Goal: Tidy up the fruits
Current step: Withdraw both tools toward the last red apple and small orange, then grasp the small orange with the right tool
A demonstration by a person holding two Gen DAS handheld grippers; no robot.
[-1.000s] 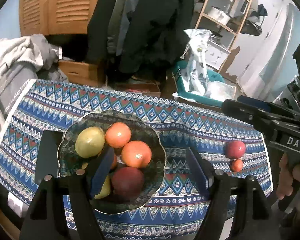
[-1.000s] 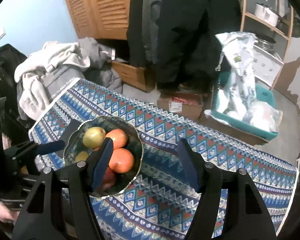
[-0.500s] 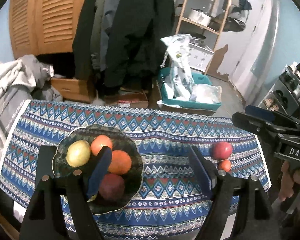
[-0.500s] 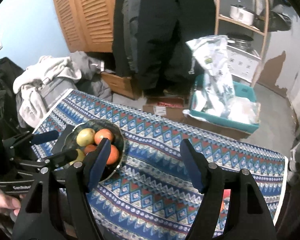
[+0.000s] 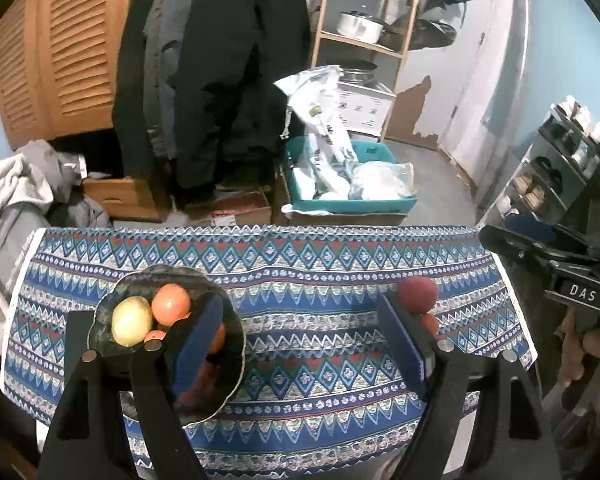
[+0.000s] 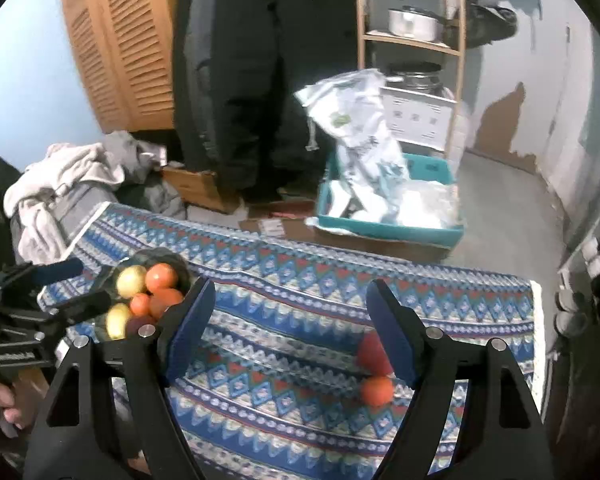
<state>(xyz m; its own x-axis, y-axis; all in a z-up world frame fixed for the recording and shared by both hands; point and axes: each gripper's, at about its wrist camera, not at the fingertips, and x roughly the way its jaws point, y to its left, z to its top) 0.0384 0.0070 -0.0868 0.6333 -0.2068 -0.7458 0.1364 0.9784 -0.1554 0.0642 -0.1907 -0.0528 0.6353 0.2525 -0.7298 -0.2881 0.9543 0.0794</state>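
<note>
A dark bowl (image 5: 224,384) on the patterned tablecloth (image 5: 300,280) holds several fruits: a yellow one (image 5: 131,320), oranges (image 5: 171,303) and a dark red one partly hidden by my left finger. The bowl also shows in the right wrist view (image 6: 180,270). A red apple (image 5: 418,294) and a small orange fruit (image 5: 431,323) lie loose at the cloth's right end; in the right wrist view the apple (image 6: 370,350) and orange (image 6: 376,390) sit by my right finger. My left gripper (image 5: 300,336) is open and empty above the cloth. My right gripper (image 6: 288,320) is open and empty.
Beyond the table's far edge stand a teal bin (image 5: 352,200) with plastic bags, cardboard boxes (image 5: 120,196), hanging dark coats (image 5: 228,80), a laundry pile (image 5: 16,192) and a wooden shelf (image 5: 364,36). The right gripper's body (image 5: 560,276) sits at the table's right end.
Both grippers have pulled back and up from the table, so the bowl looks smaller. The loose apple and orange have come into the right wrist view. Both stay open.
</note>
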